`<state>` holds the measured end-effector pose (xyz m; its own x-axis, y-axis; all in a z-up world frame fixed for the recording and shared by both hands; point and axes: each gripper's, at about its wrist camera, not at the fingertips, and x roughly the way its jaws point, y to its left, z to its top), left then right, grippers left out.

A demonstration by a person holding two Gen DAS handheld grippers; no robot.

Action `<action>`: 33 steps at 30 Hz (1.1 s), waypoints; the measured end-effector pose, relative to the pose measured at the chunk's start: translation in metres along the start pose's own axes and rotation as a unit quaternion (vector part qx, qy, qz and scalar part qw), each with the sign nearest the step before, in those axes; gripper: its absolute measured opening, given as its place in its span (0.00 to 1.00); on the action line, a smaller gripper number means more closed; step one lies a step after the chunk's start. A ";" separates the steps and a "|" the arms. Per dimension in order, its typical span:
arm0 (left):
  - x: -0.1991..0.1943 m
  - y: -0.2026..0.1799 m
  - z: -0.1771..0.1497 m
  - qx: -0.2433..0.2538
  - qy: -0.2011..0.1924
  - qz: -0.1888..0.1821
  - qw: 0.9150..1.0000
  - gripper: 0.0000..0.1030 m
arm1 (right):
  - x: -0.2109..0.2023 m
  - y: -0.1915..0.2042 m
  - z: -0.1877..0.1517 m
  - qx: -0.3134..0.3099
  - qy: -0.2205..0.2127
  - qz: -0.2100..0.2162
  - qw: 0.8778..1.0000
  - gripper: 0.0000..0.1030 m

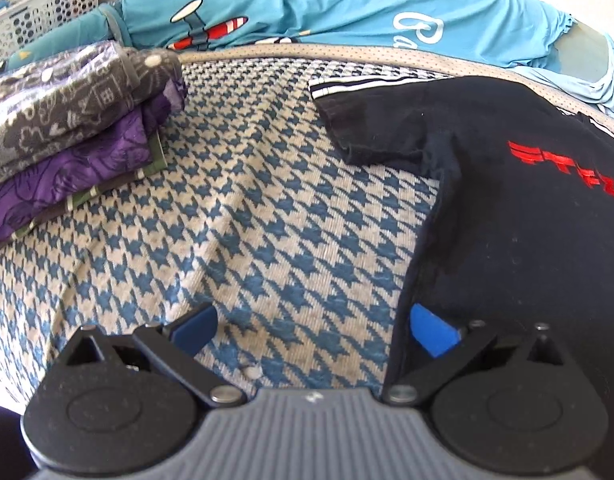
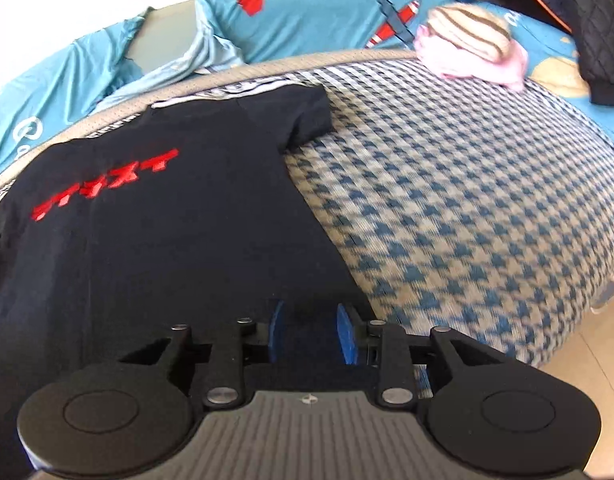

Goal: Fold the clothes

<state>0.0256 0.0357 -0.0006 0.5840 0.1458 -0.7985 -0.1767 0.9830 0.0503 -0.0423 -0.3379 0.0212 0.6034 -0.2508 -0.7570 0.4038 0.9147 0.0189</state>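
A black T-shirt (image 1: pixel 527 220) with red lettering lies spread flat on a blue-and-white houndstooth blanket (image 1: pixel 247 220). My left gripper (image 1: pixel 313 330) is wide open at the shirt's left side edge. Its right fingertip (image 1: pixel 431 332) rests over the black cloth and its left one stands over bare blanket. In the right wrist view the same T-shirt (image 2: pixel 167 240) fills the left half. My right gripper (image 2: pixel 311 332) hovers low over the shirt's near right corner, open by a narrower gap, with black fabric showing between the blue pads (image 2: pixel 347 336).
A stack of folded grey and purple clothes (image 1: pixel 67 128) sits at the left, with a white laundry basket (image 1: pixel 39 12) behind it. A blue cartoon bedsheet (image 2: pixel 307 20) lies beyond the blanket (image 2: pixel 467 200). Pink and striped garments (image 2: pixel 471 48) and a dark quilted jacket (image 2: pixel 587 20) lie at the far right. The floor (image 2: pixel 587 360) shows past the bed's right edge.
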 end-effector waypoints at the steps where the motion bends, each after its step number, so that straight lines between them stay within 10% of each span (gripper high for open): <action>1: 0.000 0.000 0.002 0.000 -0.002 -0.005 1.000 1.00 | 0.000 0.002 0.004 -0.010 -0.002 0.007 1.000 0.31; 33: 0.078 -0.001 0.121 -0.043 -0.008 -0.063 0.997 1.00 | 0.058 0.086 0.077 -0.030 -0.023 0.130 0.991 0.37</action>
<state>0.1669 0.0595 0.0096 0.6178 0.0251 -0.7859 -0.1686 0.9805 -0.1013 0.0805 -0.2978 0.0288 0.7131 -0.0180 -0.7008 0.1907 0.9670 0.1692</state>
